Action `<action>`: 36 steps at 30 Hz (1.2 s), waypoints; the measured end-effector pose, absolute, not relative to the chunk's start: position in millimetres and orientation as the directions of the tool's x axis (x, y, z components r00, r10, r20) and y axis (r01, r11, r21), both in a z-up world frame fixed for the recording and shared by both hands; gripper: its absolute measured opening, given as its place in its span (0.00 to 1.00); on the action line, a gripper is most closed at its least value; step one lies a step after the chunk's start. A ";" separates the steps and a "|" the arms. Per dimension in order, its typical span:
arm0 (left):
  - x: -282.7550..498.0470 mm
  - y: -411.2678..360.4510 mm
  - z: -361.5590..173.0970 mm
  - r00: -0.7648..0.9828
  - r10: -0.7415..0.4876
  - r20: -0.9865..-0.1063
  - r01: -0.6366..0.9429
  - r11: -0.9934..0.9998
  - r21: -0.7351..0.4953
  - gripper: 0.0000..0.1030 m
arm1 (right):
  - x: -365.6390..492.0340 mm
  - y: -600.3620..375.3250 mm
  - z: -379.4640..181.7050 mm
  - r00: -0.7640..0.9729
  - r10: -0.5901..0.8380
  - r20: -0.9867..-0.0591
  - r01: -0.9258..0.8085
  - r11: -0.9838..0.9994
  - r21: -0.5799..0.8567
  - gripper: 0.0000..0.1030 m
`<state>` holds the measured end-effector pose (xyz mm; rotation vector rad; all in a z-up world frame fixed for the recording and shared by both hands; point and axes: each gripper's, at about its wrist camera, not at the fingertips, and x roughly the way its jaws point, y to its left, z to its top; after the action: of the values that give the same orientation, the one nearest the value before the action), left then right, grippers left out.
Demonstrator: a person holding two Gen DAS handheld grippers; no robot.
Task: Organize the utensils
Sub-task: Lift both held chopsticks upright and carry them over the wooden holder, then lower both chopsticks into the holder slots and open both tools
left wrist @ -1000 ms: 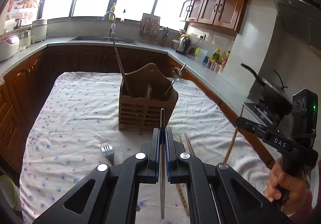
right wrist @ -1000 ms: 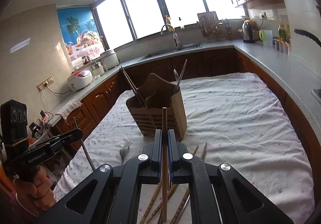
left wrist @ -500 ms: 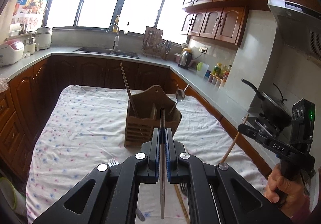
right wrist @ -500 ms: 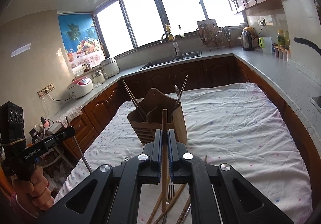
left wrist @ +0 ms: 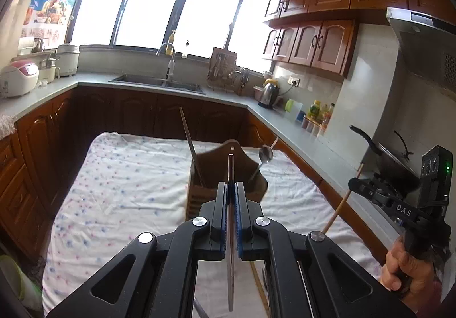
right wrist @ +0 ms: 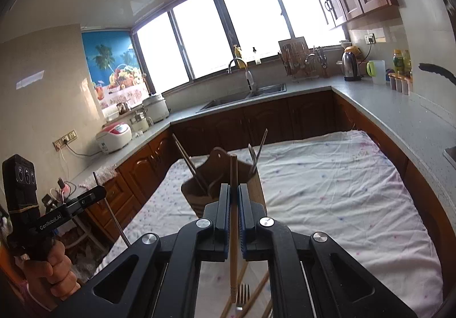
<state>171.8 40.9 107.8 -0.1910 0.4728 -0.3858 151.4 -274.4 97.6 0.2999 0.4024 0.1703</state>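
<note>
In the left wrist view my left gripper (left wrist: 231, 185) is shut on a thin metal chopstick (left wrist: 230, 169) that stands upright between the pads. Behind it the wooden utensil holder (left wrist: 212, 164) stands on the table, with a spoon (left wrist: 266, 154) and a long stick (left wrist: 188, 138) in it. My right gripper (right wrist: 233, 188) is shut on a wooden chopstick (right wrist: 233, 169), also in front of the holder (right wrist: 196, 195). Both grippers hover above the cloth, short of the holder. A fork (right wrist: 242, 293) and loose wooden chopsticks (right wrist: 258, 289) lie on the cloth below.
The table carries a white flecked cloth (left wrist: 128, 181). Counters ring it on three sides, with a sink (left wrist: 159, 83), a rice cooker (left wrist: 17, 80), a kettle (left wrist: 269, 94) and a wok (left wrist: 390, 158) on the stove. A hand holds each gripper handle.
Both grippers have risen with their chopsticks still clamped. The holder now sits lower in both views, and the fork has slipped out of the left wrist view.
</note>
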 end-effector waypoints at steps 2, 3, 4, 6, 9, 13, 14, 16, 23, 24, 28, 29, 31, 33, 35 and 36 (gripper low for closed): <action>175.8 41.8 111.3 0.828 -0.398 -0.395 0.314 0.913 -0.262 0.03 | 158.4 -276.0 103.8 0.914 0.220 -0.342 -0.104 0.940 0.325 0.05; 180.0 41.8 114.5 0.833 -0.394 -0.387 0.313 0.914 -0.258 0.03 | 161.5 -275.9 107.1 0.918 0.216 -0.333 -0.103 0.940 0.325 0.05; 182.3 42.3 116.2 0.837 -0.392 -0.382 0.313 0.915 -0.255 0.03 | 164.8 -276.0 111.0 0.922 0.213 -0.323 -0.103 0.940 0.325 0.05; 191.9 42.6 122.7 0.848 -0.385 -0.364 0.309 0.917 -0.250 0.03 | 172.5 -276.4 119.1 0.930 0.210 -0.302 -0.106 0.939 0.326 0.05; 206.1 43.6 131.1 0.862 -0.379 -0.337 0.309 0.919 -0.244 0.03 | 186.4 -275.8 131.2 0.941 0.201 -0.271 -0.109 0.941 0.321 0.05; 226.7 42.1 139.0 0.879 -0.370 -0.300 0.308 0.922 -0.234 0.03 | 208.7 -276.8 147.0 0.956 0.183 -0.227 -0.106 0.943 0.316 0.05; 233.5 41.0 140.0 0.883 -0.365 -0.294 0.305 0.924 -0.231 0.03 | 213.2 -277.8 149.4 0.959 0.180 -0.218 -0.105 0.943 0.317 0.05; 246.4 37.7 143.8 0.892 -0.358 -0.277 0.303 0.926 -0.223 0.03 | 224.5 -279.1 155.9 0.964 0.173 -0.199 -0.104 0.943 0.317 0.05; 289.9 22.1 141.8 0.922 -0.319 -0.218 0.278 0.940 -0.200 0.03 | 259.1 -276.7 158.0 0.973 0.156 -0.171 -0.097 0.947 0.307 0.05; 296.3 19.5 137.5 0.927 -0.310 -0.210 0.269 0.942 -0.201 0.03 | 262.2 -276.4 155.3 0.973 0.152 -0.172 -0.094 0.947 0.307 0.05; 313.9 9.2 107.1 0.935 -0.283 -0.215 0.237 0.947 -0.217 0.03 | 269.8 -275.1 135.2 0.973 0.147 -0.180 -0.086 0.947 0.309 0.05; 317.0 6.6 98.5 0.935 -0.278 -0.218 0.229 0.947 -0.225 0.03 | 270.9 -274.8 129.8 0.972 0.141 -0.185 -0.079 0.949 0.306 0.05; 323.7 1.5 83.2 0.935 -0.272 -0.227 0.217 0.946 -0.240 0.03 | 272.6 -274.3 119.8 0.971 0.139 -0.196 -0.074 0.949 0.307 0.05; 329.2 -2.8 66.5 0.934 -0.266 -0.237 0.204 0.945 -0.257 0.03 | 276.4 -276.2 111.1 0.967 0.141 -0.213 -0.068 0.946 0.316 0.05; 335.2 -7.7 54.3 0.933 -0.261 -0.249 0.194 0.945 -0.264 0.03 | 279.8 -277.4 98.7 0.961 0.145 -0.235 -0.060 0.940 0.336 0.05; 337.8 -11.4 45.5 0.931 -0.257 -0.258 0.188 0.946 -0.265 0.03 | 281.1 -277.9 93.8 0.959 0.146 -0.244 -0.055 0.938 0.343 0.05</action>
<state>337.8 -11.4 45.5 -0.2391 0.2949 -0.2302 281.1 -277.9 93.8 0.3407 0.2707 0.1038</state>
